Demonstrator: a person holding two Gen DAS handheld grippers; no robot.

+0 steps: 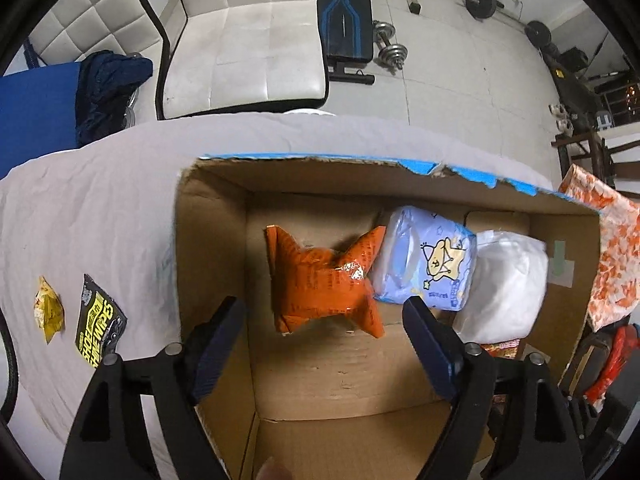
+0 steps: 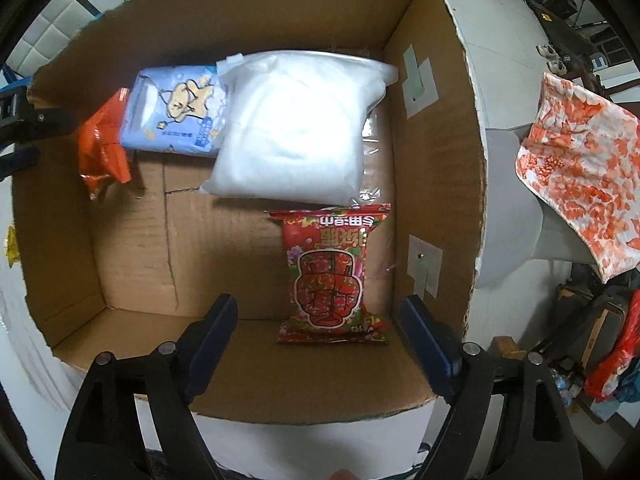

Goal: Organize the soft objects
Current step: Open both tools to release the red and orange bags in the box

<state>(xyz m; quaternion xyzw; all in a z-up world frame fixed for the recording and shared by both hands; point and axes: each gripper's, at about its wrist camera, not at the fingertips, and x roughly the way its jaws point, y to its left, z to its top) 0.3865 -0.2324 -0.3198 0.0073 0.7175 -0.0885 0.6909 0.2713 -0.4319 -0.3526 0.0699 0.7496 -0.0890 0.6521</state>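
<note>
An open cardboard box (image 1: 212,248) (image 2: 436,128) stands on a cloth-covered table. Inside lie an orange crinkled packet (image 1: 324,284) (image 2: 102,148), a blue tissue pack with a cartoon star (image 1: 428,260) (image 2: 176,114), a white soft bag (image 1: 504,284) (image 2: 296,128) and a red flowered snack bag (image 2: 332,276). My left gripper (image 1: 322,322) is open and empty above the box, the orange packet lying between and beyond its fingers. My right gripper (image 2: 318,320) is open and empty above the box's near side, over the red bag.
On the cloth left of the box lie a black-and-yellow shoe wipes sachet (image 1: 98,322) and a small yellow wrapper (image 1: 48,308). An orange-and-white patterned cloth (image 1: 608,248) (image 2: 580,184) hangs right of the box. A white chair (image 1: 248,40) and gym gear stand beyond the table.
</note>
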